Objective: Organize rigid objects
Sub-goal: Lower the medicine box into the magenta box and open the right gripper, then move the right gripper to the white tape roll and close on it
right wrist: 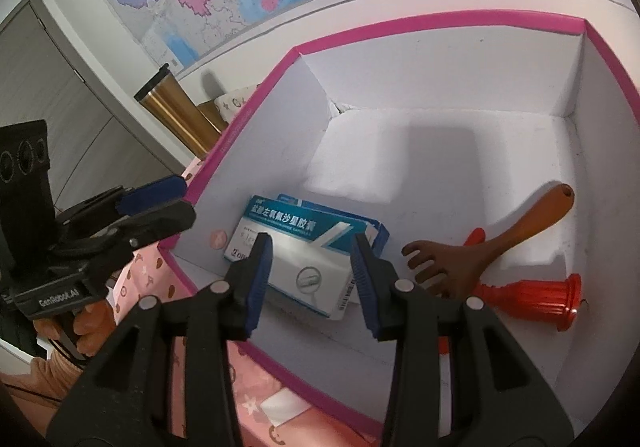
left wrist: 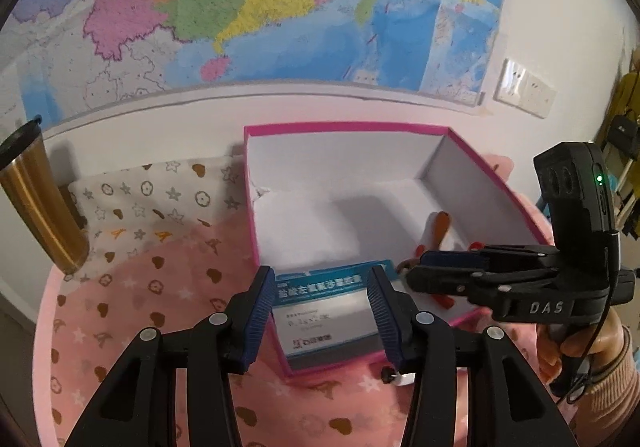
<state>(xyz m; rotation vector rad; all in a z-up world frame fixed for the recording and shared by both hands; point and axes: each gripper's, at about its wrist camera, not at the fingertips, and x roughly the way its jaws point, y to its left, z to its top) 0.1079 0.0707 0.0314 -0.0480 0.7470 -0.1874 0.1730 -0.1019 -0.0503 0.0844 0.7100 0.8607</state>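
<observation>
Medicine box (right wrist: 308, 255) lies flat in the pink box (right wrist: 440, 23), against its near-left wall. Right gripper (right wrist: 312, 279) is spread wide above it, one finger on each side, not touching. Left gripper (left wrist: 322, 311) is spread too, over the near rim. Wooden rake (right wrist: 480, 247) and red piece (right wrist: 536, 301) lie by the right wall.

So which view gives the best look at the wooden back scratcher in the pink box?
The right wrist view: the wooden back scratcher lies fully visible inside the pink box, claw and handle both clear. In the left wrist view only its handle tip shows; the right gripper hides the rest.
</observation>
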